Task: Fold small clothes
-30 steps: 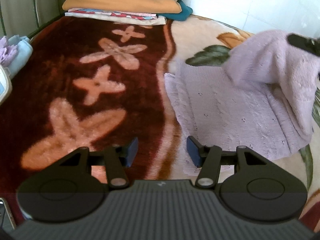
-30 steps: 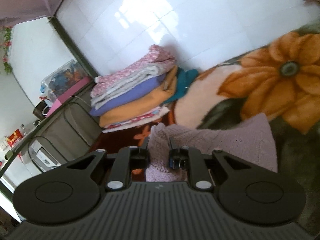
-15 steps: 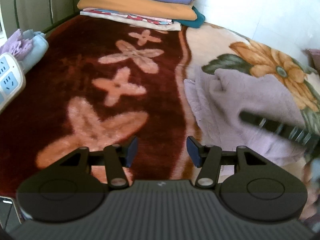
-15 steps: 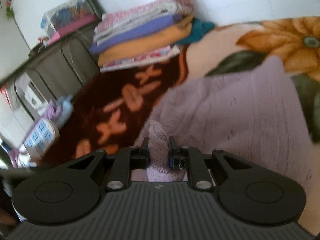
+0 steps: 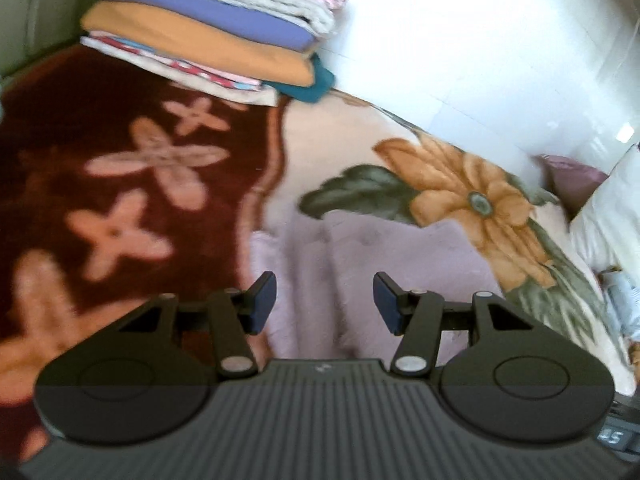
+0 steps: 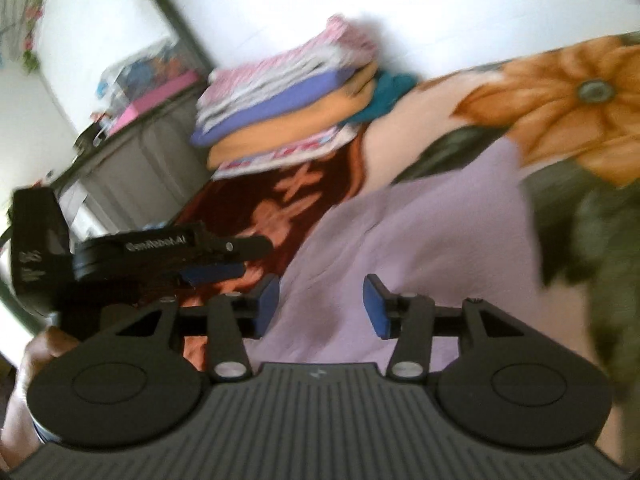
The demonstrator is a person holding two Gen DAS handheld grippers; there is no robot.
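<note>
A lilac knitted garment lies folded over on the floral blanket; it also fills the middle of the right wrist view. My left gripper is open and empty, just above the garment's near left part. My right gripper is open and empty, low over the garment's near edge. The left gripper also shows in the right wrist view, to the left of the garment over the dark red part of the blanket.
A stack of folded clothes sits at the far end against the white tiled wall; it also shows in the right wrist view. A white pillow lies at the right. A grey cabinet stands beyond the bed.
My right gripper has let go of the lilac garment and opened; the lifted part now lies folded on the rest. My left gripper has moved right, over the garment.
</note>
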